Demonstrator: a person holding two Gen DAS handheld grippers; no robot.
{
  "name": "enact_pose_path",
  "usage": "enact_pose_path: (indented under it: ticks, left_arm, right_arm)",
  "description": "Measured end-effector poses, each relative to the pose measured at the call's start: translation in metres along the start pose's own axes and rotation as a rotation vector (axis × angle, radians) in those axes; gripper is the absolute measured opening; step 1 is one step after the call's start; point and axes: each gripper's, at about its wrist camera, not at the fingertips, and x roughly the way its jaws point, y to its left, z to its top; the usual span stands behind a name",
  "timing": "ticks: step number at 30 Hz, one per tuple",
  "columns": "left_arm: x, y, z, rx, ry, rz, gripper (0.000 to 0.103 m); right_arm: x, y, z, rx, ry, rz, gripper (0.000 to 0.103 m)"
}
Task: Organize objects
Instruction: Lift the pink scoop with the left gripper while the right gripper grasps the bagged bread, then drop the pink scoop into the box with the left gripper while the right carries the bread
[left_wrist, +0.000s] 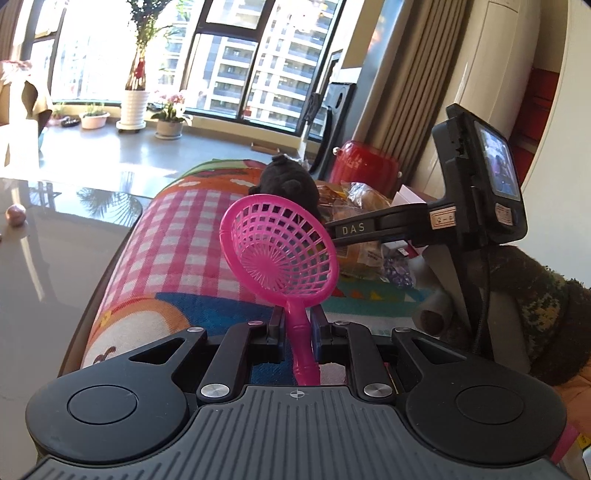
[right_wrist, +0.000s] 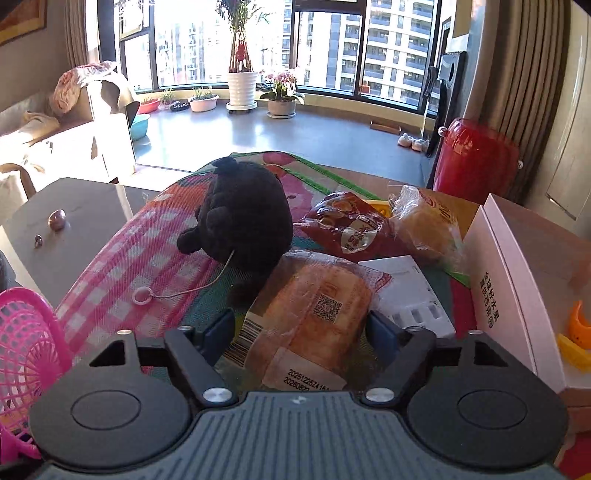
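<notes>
My left gripper (left_wrist: 297, 325) is shut on the handle of a pink plastic strainer (left_wrist: 280, 247), whose basket stands up over a checked blanket (left_wrist: 177, 236). The strainer's rim (right_wrist: 26, 332) also shows at the left edge of the right wrist view. My right gripper (right_wrist: 301, 328) straddles a wrapped bread loaf (right_wrist: 310, 310) lying on the blanket. Its blue pads stand close beside the wrapper on both sides without clearly pressing it. In the left wrist view the right gripper (left_wrist: 334, 236) reaches in from the right, behind the strainer.
A black plush toy (right_wrist: 243, 218) with a pull cord sits behind the loaf. A red snack packet (right_wrist: 343, 225), another wrapped bun (right_wrist: 424, 225) and a white plastic tray (right_wrist: 406, 291) lie around it. A white box (right_wrist: 517, 258) stands at the right, a grey table (right_wrist: 81, 206) at the left.
</notes>
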Motion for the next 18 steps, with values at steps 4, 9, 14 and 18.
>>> enact_pose_path:
  ticks: [4, 9, 14, 18]
  left_arm:
    - [-0.001, -0.005, -0.002, 0.002, 0.008, -0.012, 0.016]
    - [-0.003, -0.018, -0.003, 0.020, 0.032, -0.020, 0.016]
    - [-0.004, -0.048, -0.001, 0.070, 0.067, -0.062, 0.016]
    - [-0.003, -0.080, 0.004, 0.118, 0.093, -0.120, 0.016]
  right_arm:
    - [-0.034, -0.010, -0.010, -0.015, 0.000, 0.080, 0.060]
    - [-0.095, -0.026, -0.043, -0.044, 0.005, 0.156, 0.058]
    - [-0.162, -0.058, -0.086, -0.061, -0.037, 0.140, 0.058]
    - [-0.199, -0.094, -0.115, -0.010, -0.076, 0.090, 0.058]
